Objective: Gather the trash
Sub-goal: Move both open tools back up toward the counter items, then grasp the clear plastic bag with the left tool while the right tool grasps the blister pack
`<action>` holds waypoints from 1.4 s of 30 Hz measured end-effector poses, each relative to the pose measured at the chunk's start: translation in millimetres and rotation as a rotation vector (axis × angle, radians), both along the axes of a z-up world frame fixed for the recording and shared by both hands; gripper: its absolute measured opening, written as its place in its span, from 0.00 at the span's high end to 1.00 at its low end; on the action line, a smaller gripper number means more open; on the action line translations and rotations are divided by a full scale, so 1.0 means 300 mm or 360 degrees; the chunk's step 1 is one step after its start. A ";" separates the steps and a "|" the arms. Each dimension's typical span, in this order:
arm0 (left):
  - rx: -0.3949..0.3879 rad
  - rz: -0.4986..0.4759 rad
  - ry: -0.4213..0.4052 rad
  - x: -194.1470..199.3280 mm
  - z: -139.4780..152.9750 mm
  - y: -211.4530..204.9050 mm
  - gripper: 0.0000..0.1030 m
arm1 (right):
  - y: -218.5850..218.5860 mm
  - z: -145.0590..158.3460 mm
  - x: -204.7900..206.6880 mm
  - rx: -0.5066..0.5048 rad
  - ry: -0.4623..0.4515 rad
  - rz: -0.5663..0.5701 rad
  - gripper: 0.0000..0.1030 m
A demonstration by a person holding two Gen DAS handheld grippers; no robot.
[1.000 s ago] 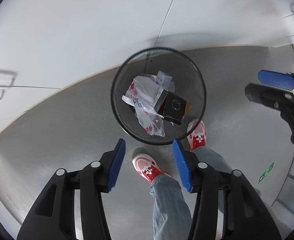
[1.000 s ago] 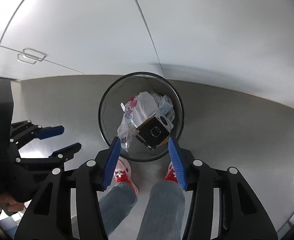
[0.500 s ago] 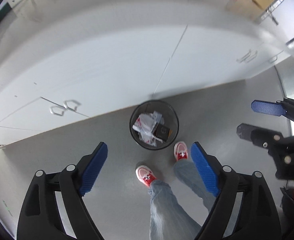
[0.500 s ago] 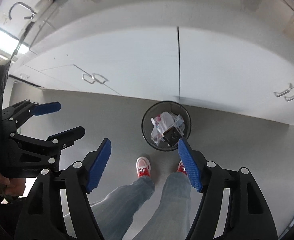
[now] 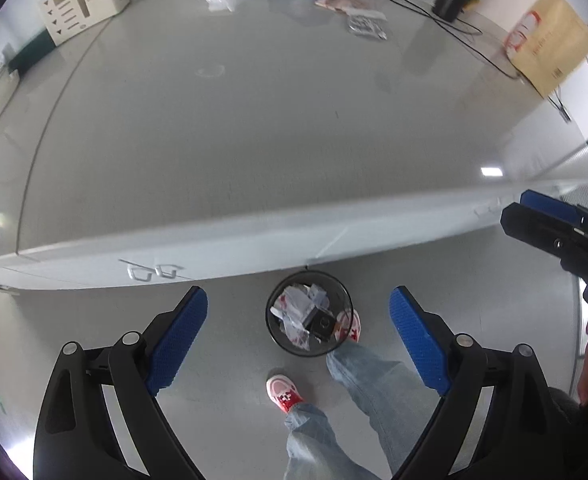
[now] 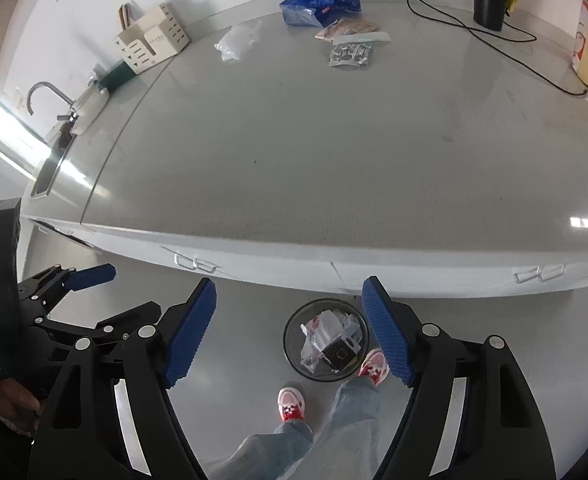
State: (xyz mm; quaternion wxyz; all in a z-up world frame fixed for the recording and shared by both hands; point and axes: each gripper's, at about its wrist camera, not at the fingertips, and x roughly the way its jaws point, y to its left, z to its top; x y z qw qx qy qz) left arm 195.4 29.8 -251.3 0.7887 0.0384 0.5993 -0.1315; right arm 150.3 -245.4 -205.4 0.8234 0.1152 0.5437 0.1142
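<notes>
Both tongs have risen from bin height to above the counter edge, their jaws just opening, nothing between them.
Left gripper (image 5: 298, 344) and right gripper (image 6: 289, 332) hang released over the wire bin (image 6: 326, 346); far ahead on the counter (image 6: 314, 152) lie a blue bag (image 6: 320, 2), clear plastic wrap (image 6: 235, 42) and foil packet (image 6: 350, 53): probably light, crinkly, slippery, best pinched at a raised fold.

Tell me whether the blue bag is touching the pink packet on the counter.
Touching. The right wrist view shows the blue bag lapping onto the pink packet with no counter showing between them.
</notes>
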 end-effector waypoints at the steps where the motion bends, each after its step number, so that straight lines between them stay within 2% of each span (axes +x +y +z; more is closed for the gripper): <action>1: 0.0000 0.0017 -0.0008 0.032 0.017 -0.011 0.12 | -0.016 0.002 0.037 0.0042 -0.0019 -0.0001 0.27; 5: 0.0096 0.0079 -0.0068 0.138 0.081 -0.058 0.12 | -0.061 0.018 0.163 0.0115 -0.0033 -0.0013 0.27; 8: 0.0116 0.0157 -0.0109 0.218 0.131 -0.081 0.12 | -0.080 0.015 0.234 0.0168 -0.0037 0.0000 0.27; 14: 0.0142 0.0204 -0.0137 0.338 0.137 -0.064 0.12 | -0.111 -0.010 0.367 0.0158 -0.0013 -0.0082 0.27; 23: 0.0071 0.0136 -0.0151 0.677 0.084 0.011 0.12 | -0.100 0.023 0.572 -0.0049 0.0001 -0.0318 0.27; 26: 0.0024 0.0088 -0.0198 0.784 0.094 0.028 0.12 | -0.079 0.051 0.640 -0.0099 -0.0017 -0.0404 0.27; 29: 0.0046 0.0040 -0.0186 0.894 0.069 0.034 0.13 | -0.064 0.056 0.698 -0.0138 0.0003 -0.0454 0.27; 32: 0.0045 0.0060 -0.0158 0.985 0.064 0.042 0.14 | -0.058 0.049 0.752 -0.0182 0.0011 -0.0440 0.27; 36: 0.0103 0.0122 -0.0151 1.054 0.061 0.037 0.13 | -0.070 -0.009 0.858 -0.0223 0.0119 -0.0401 0.27; 39: 0.0085 0.0152 -0.0110 1.092 0.048 0.025 0.12 | -0.068 -0.046 0.913 -0.0244 0.0150 -0.0363 0.27; 42: 0.0177 0.0124 -0.0098 1.145 0.019 -0.006 0.12 | -0.054 -0.094 0.952 -0.0288 0.0196 -0.0323 0.27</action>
